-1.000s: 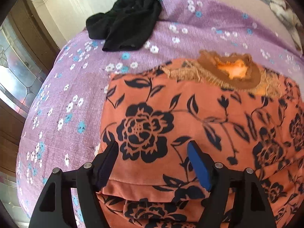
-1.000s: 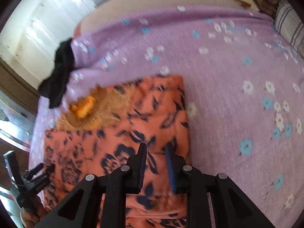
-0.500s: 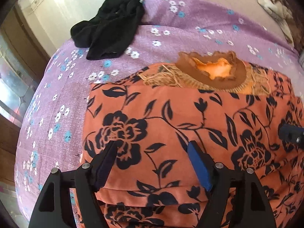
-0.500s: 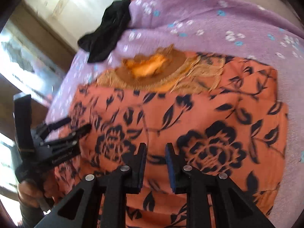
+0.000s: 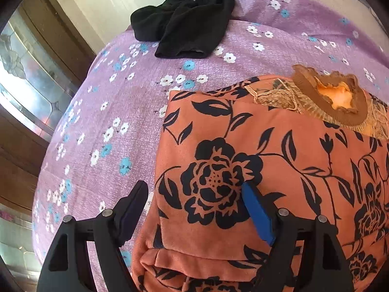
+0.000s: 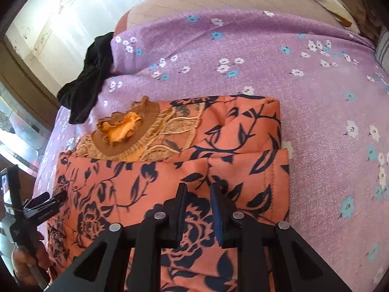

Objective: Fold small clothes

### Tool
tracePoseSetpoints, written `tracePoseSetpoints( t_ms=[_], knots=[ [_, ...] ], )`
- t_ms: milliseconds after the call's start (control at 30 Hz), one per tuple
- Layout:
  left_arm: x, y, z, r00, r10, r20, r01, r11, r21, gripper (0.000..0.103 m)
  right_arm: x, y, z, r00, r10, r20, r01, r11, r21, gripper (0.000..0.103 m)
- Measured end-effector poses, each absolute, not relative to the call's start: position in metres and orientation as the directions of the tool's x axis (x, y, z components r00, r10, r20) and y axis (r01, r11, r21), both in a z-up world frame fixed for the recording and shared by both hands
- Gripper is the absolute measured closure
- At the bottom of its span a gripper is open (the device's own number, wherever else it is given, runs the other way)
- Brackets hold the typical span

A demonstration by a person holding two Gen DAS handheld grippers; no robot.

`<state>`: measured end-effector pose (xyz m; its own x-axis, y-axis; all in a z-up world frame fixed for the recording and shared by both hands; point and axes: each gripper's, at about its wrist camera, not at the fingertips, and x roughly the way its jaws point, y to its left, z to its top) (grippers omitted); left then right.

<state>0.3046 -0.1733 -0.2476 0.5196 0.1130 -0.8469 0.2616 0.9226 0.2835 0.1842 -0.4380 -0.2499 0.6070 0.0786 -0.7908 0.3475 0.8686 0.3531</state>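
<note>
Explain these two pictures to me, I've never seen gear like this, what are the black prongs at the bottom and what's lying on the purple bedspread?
No robot here: a person holds a hand-held two-finger gripper in each hand, and each gripper has a wide-angle camera looking along its fingers. One picture is from the left gripper, the other from the right gripper. The prongs are those fingers. On the purple flowered bedspread lies a partly folded orange garment with black flowers, its brown frilled collar showing. A crumpled black garment lies beyond it. The left jaws are wide, opening, straddling the orange garment's edge. The right jaws are nearly shut over the cloth; nothing is visibly held.
</note>
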Motion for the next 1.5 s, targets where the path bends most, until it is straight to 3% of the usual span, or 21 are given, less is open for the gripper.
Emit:
tracePoseSetpoints(
  t_ms=[100, 200, 300, 433, 700, 933, 1500],
  knots=[
    [0.296, -0.170, -0.236, 0.511, 0.050, -0.858, 0.283, 0.933, 0.223, 0.023, 0.177, -0.419, -0.240, 0.627, 0.112, -0.771, 0.268, 0.898, 0.348, 0.081],
    [0.281, -0.170, -0.233, 0.520, 0.053, -0.852, 0.303, 0.922, 0.242, 0.023, 0.179, -0.395, -0.243, 0.621, 0.174, -0.764, 0.212, 0.901, 0.378, 0.081],
    [0.269, -0.174, -0.249, 0.469, 0.071, -0.880, 0.347, 0.902, 0.257, 0.023, 0.180, -0.372, -0.260, 0.541, 0.215, -0.813, 0.196, 0.908, 0.370, 0.081],
    [0.255, -0.172, -0.247, 0.487, 0.078, -0.870, 0.345, 0.898, 0.274, 0.023, 0.174, -0.358, -0.261, 0.532, 0.166, -0.830, 0.205, 0.926, 0.316, 0.080],
    [0.210, -0.146, -0.250, 0.421, 0.026, -0.907, 0.288, 0.944, 0.161, 0.023, 0.142, -0.371, -0.270, 0.600, 0.210, -0.772, 0.244, 0.871, 0.427, 0.079],
    [0.156, -0.127, -0.227, 0.500, -0.040, -0.865, 0.280, 0.953, 0.118, 0.023, 0.126, -0.356, -0.267, 0.602, 0.147, -0.785, 0.222, 0.913, 0.341, 0.079],
    [0.137, -0.114, -0.217, 0.517, -0.103, -0.850, 0.276, 0.960, 0.052, 0.023, 0.123, -0.365, -0.273, 0.556, 0.202, -0.807, 0.240, 0.890, 0.388, 0.078]
  ],
)
